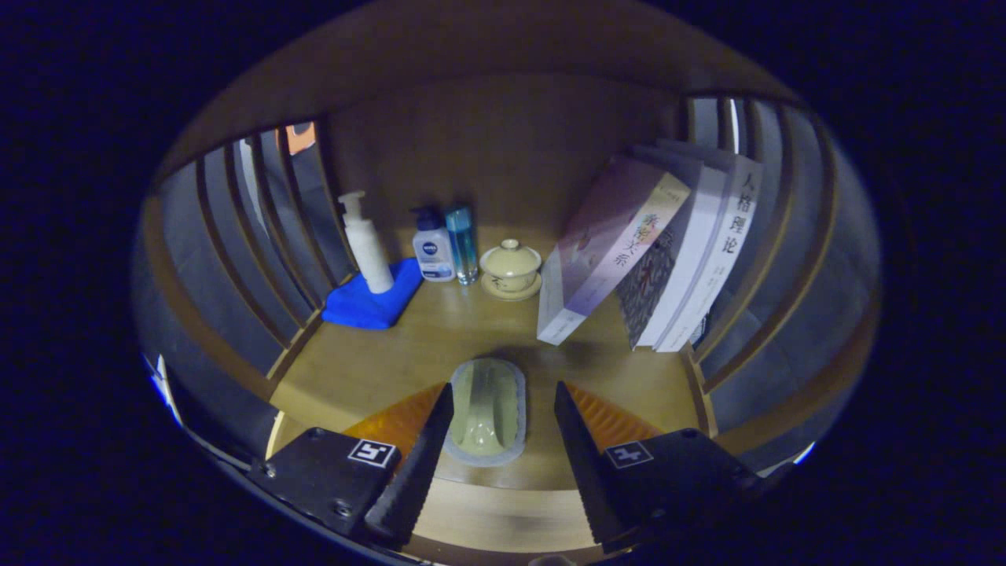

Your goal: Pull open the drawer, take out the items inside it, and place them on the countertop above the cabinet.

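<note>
A pale green oblong item [485, 413] with a lighter rim lies flat on the wooden countertop [369, 369]. It sits between the fingers of my gripper [503, 391], closer to the left finger. The jaws stand apart and the right finger is clear of the item. I cannot tell whether the left finger touches its edge. The gripper is open.
At the back stand a white pump bottle [366, 244] on a blue cloth [369, 303], a small white bottle [433, 250], a blue bottle [462, 242] and a lidded cup on a saucer [511, 270]. Several books [660, 251] lean at the right. Slatted wooden sides [251, 236] close in both flanks.
</note>
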Tool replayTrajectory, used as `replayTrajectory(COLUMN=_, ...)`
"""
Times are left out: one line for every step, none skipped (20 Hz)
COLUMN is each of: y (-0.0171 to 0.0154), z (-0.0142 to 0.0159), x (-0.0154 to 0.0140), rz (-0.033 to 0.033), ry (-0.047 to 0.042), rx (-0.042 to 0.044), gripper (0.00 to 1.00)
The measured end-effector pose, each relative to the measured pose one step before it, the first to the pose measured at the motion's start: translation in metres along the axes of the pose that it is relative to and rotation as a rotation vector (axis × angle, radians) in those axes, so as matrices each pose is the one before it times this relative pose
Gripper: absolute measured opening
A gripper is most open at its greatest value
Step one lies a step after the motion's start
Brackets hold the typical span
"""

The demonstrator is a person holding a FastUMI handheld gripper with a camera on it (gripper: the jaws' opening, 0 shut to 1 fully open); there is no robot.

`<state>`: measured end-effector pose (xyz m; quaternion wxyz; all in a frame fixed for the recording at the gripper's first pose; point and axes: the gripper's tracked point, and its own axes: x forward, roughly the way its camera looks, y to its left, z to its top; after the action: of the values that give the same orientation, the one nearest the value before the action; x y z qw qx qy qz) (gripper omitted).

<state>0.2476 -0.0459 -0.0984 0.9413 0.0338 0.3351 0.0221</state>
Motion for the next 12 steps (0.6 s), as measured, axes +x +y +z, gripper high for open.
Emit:
replayTrajectory(y=0.00169, z=-0.00389, x=-0.00831, rz=0.00506, ry=-0.03945, rx=0.01283, gripper=0.82)
replayTrajectory(y=-0.00203, z=-0.00347, x=-0.00883, rz=-0.00277, ry=-0.04511, rx=0.00515, gripper=0.82)
replayTrajectory(y=-0.0004, z=-0.0029, x=-0.00893, rz=-0.00337, ry=-0.05086, rx=-0.00893, gripper=0.82)
replayTrajectory(y=-0.00079, z=-0.00251, x=-0.01097, rz=-0.00702, ry=-0.04784, rx=-0.01682, gripper=0.82)
replayTrajectory(y=-0.00152, z=-0.00101, x=-0.01289, rz=-0.00828, ry=-0.04679, rx=-0.01637, gripper=0.82)
replayTrajectory(y=0.0021, z=0.00099, x=-0.0132, rz=-0.00428, ry=-0.04743, rx=-0.00949, gripper=0.84)
replayTrajectory(y=0.00108, z=0.00181, x=-0.01419, rz=-0.00641, ry=-0.0443, rx=-0.01037, gripper=0.92)
replayTrajectory(y=0.00332, z=0.00121, x=-0.01482, rz=0.0005, ry=-0.04152, rx=-0.01499, gripper=0.99)
replayTrajectory(y=0.00087, z=-0.00054, x=-0.01539, rz=-0.00884, ry=-0.03625, rx=-0.02298, gripper=1.0)
replayTrajectory(y=0.00179, z=0.00068, x=-0.01508, rz=-0.00768, ry=-0.0395, rx=-0.02362, gripper=1.0)
replayTrajectory(y=0.00338, z=-0.00063, x=-0.01454, rz=-0.00714, ry=-0.0246, rx=-0.02632, gripper=0.99)
replayTrajectory(y=0.00396, z=-0.00209, x=-0.01745, rz=-0.0063, ry=-0.02916, rx=-0.0116, gripper=0.99)
